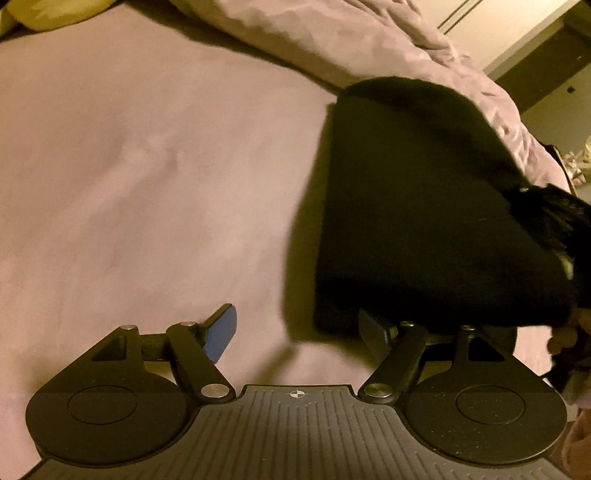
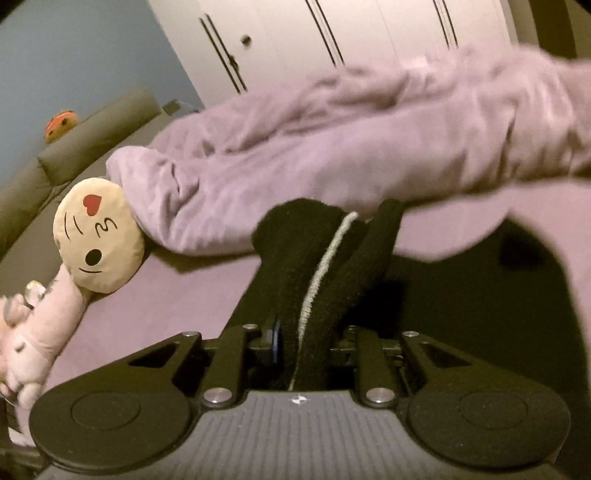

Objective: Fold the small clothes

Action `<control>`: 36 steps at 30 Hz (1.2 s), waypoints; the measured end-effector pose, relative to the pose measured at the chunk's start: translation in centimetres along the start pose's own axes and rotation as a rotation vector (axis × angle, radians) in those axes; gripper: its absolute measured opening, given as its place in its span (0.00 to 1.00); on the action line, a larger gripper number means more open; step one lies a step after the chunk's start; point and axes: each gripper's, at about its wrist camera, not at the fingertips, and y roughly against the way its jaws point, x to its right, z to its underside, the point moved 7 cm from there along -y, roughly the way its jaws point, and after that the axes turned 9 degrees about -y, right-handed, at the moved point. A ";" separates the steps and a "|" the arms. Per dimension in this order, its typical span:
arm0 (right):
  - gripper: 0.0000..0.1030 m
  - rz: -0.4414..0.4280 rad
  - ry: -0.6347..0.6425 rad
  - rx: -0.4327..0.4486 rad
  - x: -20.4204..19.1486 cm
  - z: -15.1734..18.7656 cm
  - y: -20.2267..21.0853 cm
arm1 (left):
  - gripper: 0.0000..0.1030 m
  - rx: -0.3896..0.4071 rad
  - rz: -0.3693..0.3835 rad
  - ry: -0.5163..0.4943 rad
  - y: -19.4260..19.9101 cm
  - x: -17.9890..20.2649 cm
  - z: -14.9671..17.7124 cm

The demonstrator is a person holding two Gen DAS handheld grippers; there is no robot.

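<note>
Squeezing a black cloth, the right hand-held gripper has its two fingers pressed tight on the fuzzy fabric. One blue pad peeks out on the left side of the pinch; the other finger is hidden behind the cloth. The cloth is dark and soft, like a thick sock, with a pale grey seam running along it. It bunches up in two lumpy rolls in front of the fingers and hangs over the bed.

The left hand-held gripper has its fingers spread wide apart, with nothing between them. Its left finger has a flat blue pad. Its right finger sits at the bottom edge of the black cloth, and I cannot tell if it touches. In this view the cloth looks like a big dark rounded shape with a fringed, frayed bit on its right side. It throws a dark shadow on the sheet to its left.

The bed has a smooth pinkish-purple sheet. A puffy, wrinkled blanket of the same colour lies in a heap behind the cloth. A round cream pillow with a kissing face and a red heart sits at the blanket's left end. Just below it is a pink plush toy. A grey bolster runs along the far edge of the bed. White wardrobe doors stand behind the bed.
</note>
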 end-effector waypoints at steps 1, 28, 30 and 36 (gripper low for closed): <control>0.18 0.014 0.023 0.014 0.2 -0.6 0.5 | 0.76 0.006 0.006 -0.008 -0.1 0.4 -0.2; 0.35 0.189 -0.105 0.118 11.2 3.0 10.4 | 0.79 0.092 -0.053 -0.122 -2.0 8.6 -2.8; 0.35 0.100 -0.168 0.076 9.8 4.8 10.5 | 0.79 0.089 -0.065 -0.110 -2.3 8.9 -3.3; 0.17 0.153 -0.168 -0.078 10.7 8.7 7.0 | 0.80 0.045 -0.095 -0.160 -4.4 10.1 -3.1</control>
